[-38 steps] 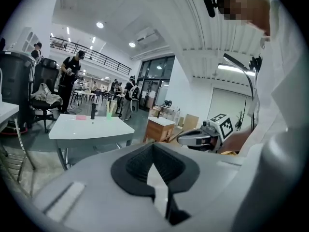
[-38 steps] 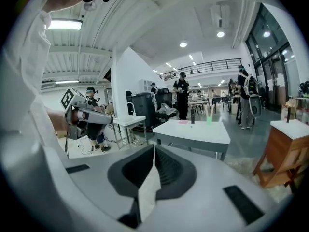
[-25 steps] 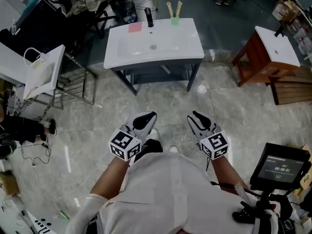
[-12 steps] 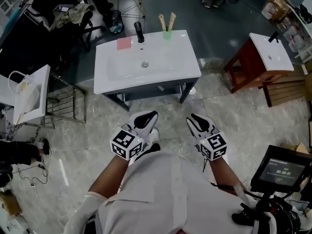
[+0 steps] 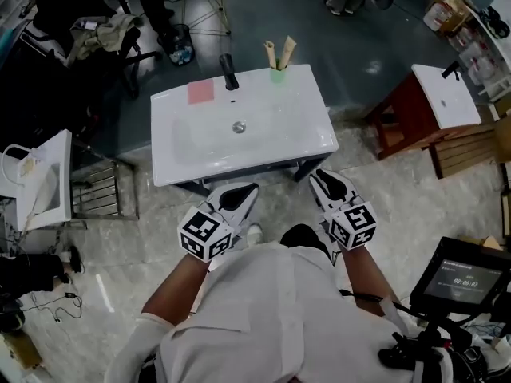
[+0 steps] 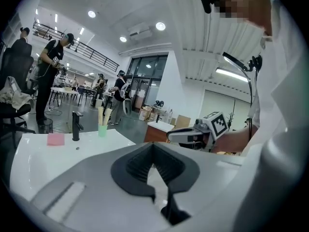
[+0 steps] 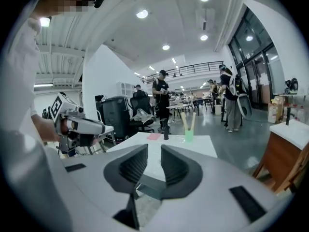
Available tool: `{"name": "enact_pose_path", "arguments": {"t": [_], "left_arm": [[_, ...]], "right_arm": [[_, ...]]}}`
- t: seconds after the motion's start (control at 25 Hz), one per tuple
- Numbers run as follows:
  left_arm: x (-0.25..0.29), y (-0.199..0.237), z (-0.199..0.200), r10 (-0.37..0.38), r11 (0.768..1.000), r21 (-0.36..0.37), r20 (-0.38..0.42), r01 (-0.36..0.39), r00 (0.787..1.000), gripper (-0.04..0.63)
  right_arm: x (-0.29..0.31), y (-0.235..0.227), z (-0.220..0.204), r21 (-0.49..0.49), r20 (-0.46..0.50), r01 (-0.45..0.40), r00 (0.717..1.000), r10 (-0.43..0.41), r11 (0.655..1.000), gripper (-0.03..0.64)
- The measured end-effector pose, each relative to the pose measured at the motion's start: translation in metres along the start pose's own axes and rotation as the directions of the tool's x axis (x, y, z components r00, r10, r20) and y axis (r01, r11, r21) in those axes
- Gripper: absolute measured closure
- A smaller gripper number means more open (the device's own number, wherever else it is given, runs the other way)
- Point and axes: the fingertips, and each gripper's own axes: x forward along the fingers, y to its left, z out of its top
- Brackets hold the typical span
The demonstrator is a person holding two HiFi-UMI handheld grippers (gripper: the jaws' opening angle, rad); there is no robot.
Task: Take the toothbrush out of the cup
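— Green cup (image 5: 277, 74), is that the one we are after?
— It is. We see it upright at the back edge of the white sink tabletop (image 5: 311, 138), just to the right of the black faucet (image 5: 230, 72). Two pale, wood-coloured toothbrushes (image 5: 287, 48) stand in it, leaning apart like a V.
— What else do we have on that tabletop?
— A pink square (image 5: 200, 92) lies flat on the faucet's other side, and the drain (image 5: 239, 127) sits in the middle of the basin.
— And where do we stand ourselves?
— At the sink's near edge, with both grippers well apart from the cup. Our left gripper (image 5: 247, 189) has its jaws pressed together with nothing between them. Our right gripper (image 5: 321, 179) has its jaws spread with a narrow gap. They have just been closing a little, and only the tabletop shows through that gap.
— Can we read any writing?
— Hardly. Each gripper carries a cube (image 5: 206, 236) with black-and-white square markers, which are patterns and not letters. The monitor (image 5: 463, 282) at our lower right shows a row of pale digits, too small for us to read. The cup is too small in every view for us to tell any label.
— And further out?
— A wooden stand with a second white basin (image 5: 447, 94) is off to the right. Grey marbled floor (image 5: 120, 238) lies under us, and people (image 7: 161, 100) stand in the hall beyond the sink.
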Motion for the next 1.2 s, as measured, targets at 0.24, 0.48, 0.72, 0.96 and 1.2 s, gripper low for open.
{"name": "enact_pose_path", "arguments": {"t": [0.24,0.48,0.72,0.96,1.2], "left_arm": [[0.034,0.058,0.013,0.024,1.0,-0.017,-0.008,-0.025,1.0,0.589],[0.069,0.09,0.039,0.115,0.993,-0.037,0.022,-0.114,0.993,0.589],[0.116,0.114,0.07,0.169,0.985,-0.042,0.047,-0.167,0.985,0.589],[0.143,0.138,0.085,0.225,0.974,-0.032,0.058,-0.223,0.973,0.589],[0.137,0.162,0.088,0.35,0.934,-0.091,0.046,-0.345,0.936,0.589]], "right_arm": [[0.074,-0.061,0.026,0.026,0.007,-0.011,1.0,0.01,1.0,0.535],[0.131,-0.121,0.046,-0.011,-0.003,-0.077,0.997,0.077,0.997,0.535],[0.195,-0.184,0.07,-0.044,-0.024,-0.148,0.989,0.147,0.988,0.531],[0.263,-0.234,0.091,-0.05,-0.016,-0.173,0.985,0.172,0.984,0.504],[0.328,-0.253,0.097,-0.016,-0.034,-0.209,0.977,0.208,0.978,0.481]]}}
